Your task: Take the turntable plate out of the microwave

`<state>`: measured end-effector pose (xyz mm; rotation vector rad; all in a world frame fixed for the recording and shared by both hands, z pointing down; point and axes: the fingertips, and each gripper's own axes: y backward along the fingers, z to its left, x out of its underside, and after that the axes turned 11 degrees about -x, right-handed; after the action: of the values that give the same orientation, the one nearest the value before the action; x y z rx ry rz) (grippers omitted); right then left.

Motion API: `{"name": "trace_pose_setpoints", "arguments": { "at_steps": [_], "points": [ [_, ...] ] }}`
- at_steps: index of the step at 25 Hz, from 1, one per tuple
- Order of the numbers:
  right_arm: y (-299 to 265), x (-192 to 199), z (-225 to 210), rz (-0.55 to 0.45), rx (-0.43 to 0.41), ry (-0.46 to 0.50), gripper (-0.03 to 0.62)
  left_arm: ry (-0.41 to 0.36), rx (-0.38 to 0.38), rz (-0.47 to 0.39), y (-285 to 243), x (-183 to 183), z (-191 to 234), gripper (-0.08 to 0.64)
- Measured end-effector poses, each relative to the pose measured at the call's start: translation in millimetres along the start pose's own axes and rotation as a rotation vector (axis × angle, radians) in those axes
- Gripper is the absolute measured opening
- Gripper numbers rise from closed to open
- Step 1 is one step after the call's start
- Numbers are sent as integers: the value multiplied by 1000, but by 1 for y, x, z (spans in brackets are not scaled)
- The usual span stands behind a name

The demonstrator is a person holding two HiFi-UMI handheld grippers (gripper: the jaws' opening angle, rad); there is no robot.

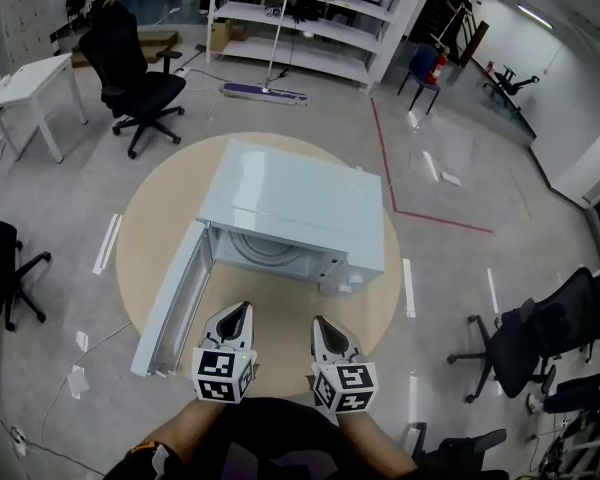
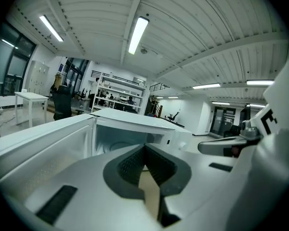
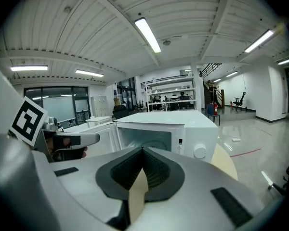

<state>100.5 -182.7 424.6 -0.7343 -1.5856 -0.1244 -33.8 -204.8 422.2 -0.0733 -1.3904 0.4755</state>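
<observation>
Only part of the turntable plate (image 1: 263, 249) shows inside the microwave (image 1: 290, 203). The left gripper (image 1: 242, 309) and right gripper (image 1: 320, 321), both pressed together and empty, hang over bare table (image 1: 280, 313) beside the open door (image 1: 175, 303).

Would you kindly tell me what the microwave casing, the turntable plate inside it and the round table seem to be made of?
Microwave casing: probably painted sheet metal, smooth white, with a soft sheen across its top.
Turntable plate: possibly glass, a pale ringed disc; the cavity is too dim to be sure.
Round table: looks like matte wood or laminate, even beige without glare.
</observation>
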Motion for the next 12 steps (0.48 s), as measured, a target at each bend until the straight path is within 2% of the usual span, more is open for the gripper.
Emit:
{"name": "trace_pose_setpoints", "arguments": {
  "at_steps": [7, 12],
  "points": [
    [-58, 1, 5, 23, 7, -55, 15, 24, -4, 52, -31, 9, 46, 52],
    [-81, 7, -6, 43, -28, -131, 17, 52, -15, 111, -56, 21, 51, 61]
  ]
}}
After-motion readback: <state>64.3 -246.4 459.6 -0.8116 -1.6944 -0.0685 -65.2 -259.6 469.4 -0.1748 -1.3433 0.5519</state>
